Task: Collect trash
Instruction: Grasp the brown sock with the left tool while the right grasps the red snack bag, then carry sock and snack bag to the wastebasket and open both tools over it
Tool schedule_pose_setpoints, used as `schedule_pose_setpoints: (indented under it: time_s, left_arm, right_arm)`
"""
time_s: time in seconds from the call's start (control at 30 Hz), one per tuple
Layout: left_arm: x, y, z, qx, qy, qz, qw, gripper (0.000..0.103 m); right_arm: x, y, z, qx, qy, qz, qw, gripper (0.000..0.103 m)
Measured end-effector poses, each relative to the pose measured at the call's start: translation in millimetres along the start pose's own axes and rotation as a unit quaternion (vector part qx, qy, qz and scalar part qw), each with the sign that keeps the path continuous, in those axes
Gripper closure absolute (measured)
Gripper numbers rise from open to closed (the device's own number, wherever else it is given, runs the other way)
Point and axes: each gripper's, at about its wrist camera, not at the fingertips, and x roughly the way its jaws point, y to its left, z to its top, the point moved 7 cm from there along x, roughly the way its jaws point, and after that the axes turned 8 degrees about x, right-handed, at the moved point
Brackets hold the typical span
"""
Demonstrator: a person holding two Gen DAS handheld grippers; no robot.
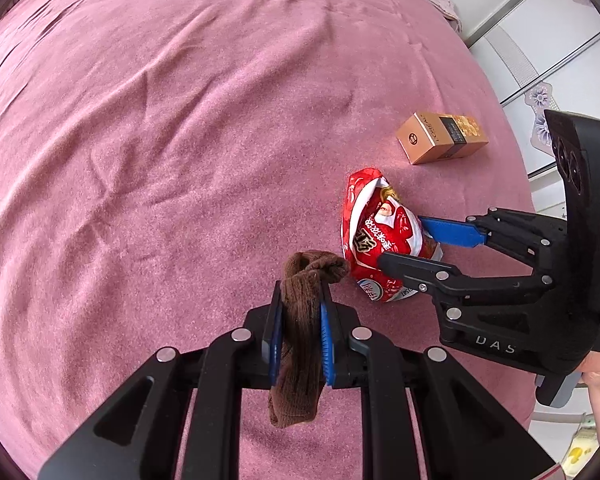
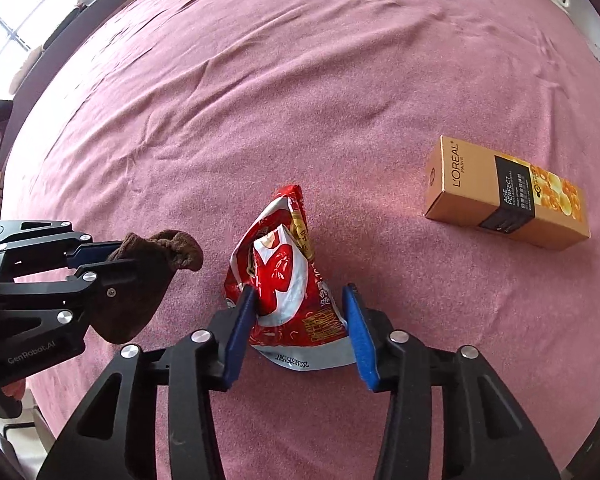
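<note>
A crumpled red snack bag [image 2: 284, 272] stands tented on the pink bedspread [image 2: 300, 100]. My right gripper [image 2: 300, 292] straddles its lower half, both blue pads against its sides, so it is shut on the bag. From the left wrist view the same bag [image 1: 376, 232] sits between the right gripper's [image 1: 402, 240] fingers. My left gripper [image 1: 302, 292] is shut on a brown sock [image 1: 300, 344], which hangs down between its pads just left of the bag. The right wrist view shows the sock [image 2: 172, 248] and left gripper [image 2: 126, 258] at the left.
A gold cosmetics box [image 2: 504, 196] lies on the bedspread to the right, beyond the bag; it also shows in the left wrist view [image 1: 440, 138]. White wardrobe doors [image 1: 540, 60] stand past the bed's right edge. A window [image 2: 20, 12] is far left.
</note>
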Motion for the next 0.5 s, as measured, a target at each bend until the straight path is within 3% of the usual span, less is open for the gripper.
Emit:
schedule_pose_setpoints:
  time_s: [0.13,0.5]
  left_arm:
    - [-7,-5,-2,0.005,-0.001,-0.002,1.0,0.087]
    - [-39,-83,-17,0.05,-0.003,-0.026,0.9984,0.087]
  right_arm:
    - [-14,-5,-10,0.012,-0.009,-0.001,1.0,0.081]
    - [-99,-35,-69,0.071,-0.051,0.015,0.996,0.081]
